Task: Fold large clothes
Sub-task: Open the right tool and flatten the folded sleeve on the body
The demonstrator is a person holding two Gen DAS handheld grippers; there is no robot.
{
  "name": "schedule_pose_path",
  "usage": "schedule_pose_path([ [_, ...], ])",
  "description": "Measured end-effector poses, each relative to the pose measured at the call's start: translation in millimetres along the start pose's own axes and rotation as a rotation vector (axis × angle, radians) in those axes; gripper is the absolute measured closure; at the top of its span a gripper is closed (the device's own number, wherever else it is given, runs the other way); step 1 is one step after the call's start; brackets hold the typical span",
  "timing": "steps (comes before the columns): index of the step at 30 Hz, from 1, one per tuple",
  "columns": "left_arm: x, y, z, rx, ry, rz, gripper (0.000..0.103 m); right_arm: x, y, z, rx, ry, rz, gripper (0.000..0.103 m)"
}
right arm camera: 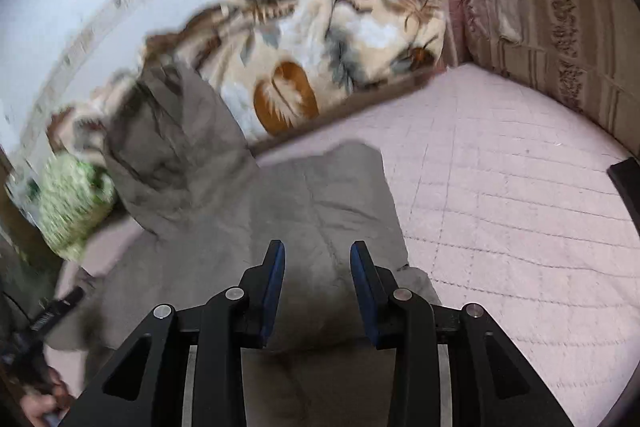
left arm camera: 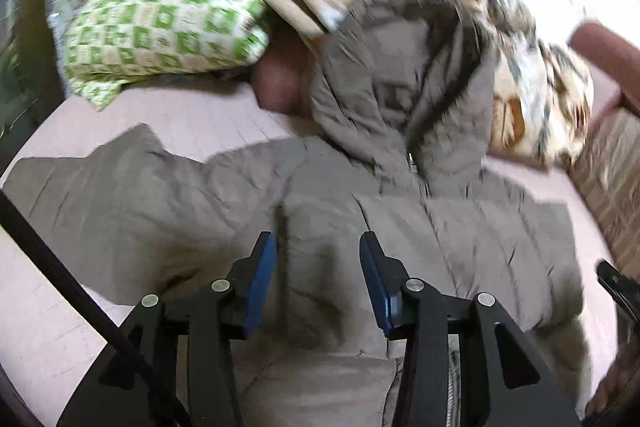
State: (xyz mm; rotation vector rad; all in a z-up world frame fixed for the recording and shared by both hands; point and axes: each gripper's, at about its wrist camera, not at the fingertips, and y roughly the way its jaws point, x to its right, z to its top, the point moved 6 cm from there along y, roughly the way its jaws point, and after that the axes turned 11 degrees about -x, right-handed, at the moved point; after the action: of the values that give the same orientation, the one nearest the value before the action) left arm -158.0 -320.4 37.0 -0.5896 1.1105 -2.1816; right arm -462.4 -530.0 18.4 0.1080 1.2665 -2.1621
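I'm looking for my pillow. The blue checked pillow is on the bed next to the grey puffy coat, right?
Nearly. The pillow is green and cream checked, not blue, as the left wrist view shows. It does lie on the bed next to the grey puffy coat.

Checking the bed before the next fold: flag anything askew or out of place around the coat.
The grey padded coat lies crooked on the pink bedspread, its hood pushed up against the patterned blanket instead of flat. The green checked pillow sits half under that blanket. No damage or spill shows.
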Motion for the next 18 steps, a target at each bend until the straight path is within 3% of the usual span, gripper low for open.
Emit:
schedule_pose_path([
  [3,-0.6,33.1,-9.3,-0.101,0.009,0.029,0.060,1.2,31.2,-7.8,-0.086,0.002,-0.005,0.066],
  [6,-4.5,56.4,-18.4,-0.182,0.020,0.067,0.052,7.3,50.7,-17.2,-0.179,0.011,-0.021,0.066],
  [8,-5.5,57.9,-18.2,-0.180,0.033,0.103,0.044,10.1,54.9,-20.5,-0.196,0.012,-0.033,0.066],
  [12,-4.3,44.5,-15.6,-0.152,0.018,0.074,0.044,4.8,50.8,-20.4,-0.189,-0.011,-0.064,0.066],
  [18,-5.9,11.5,-7.7,-0.071,0.013,0.042,0.044,-27.9,14.3,-15.6,-0.061,-0.099,-0.081,0.066],
])
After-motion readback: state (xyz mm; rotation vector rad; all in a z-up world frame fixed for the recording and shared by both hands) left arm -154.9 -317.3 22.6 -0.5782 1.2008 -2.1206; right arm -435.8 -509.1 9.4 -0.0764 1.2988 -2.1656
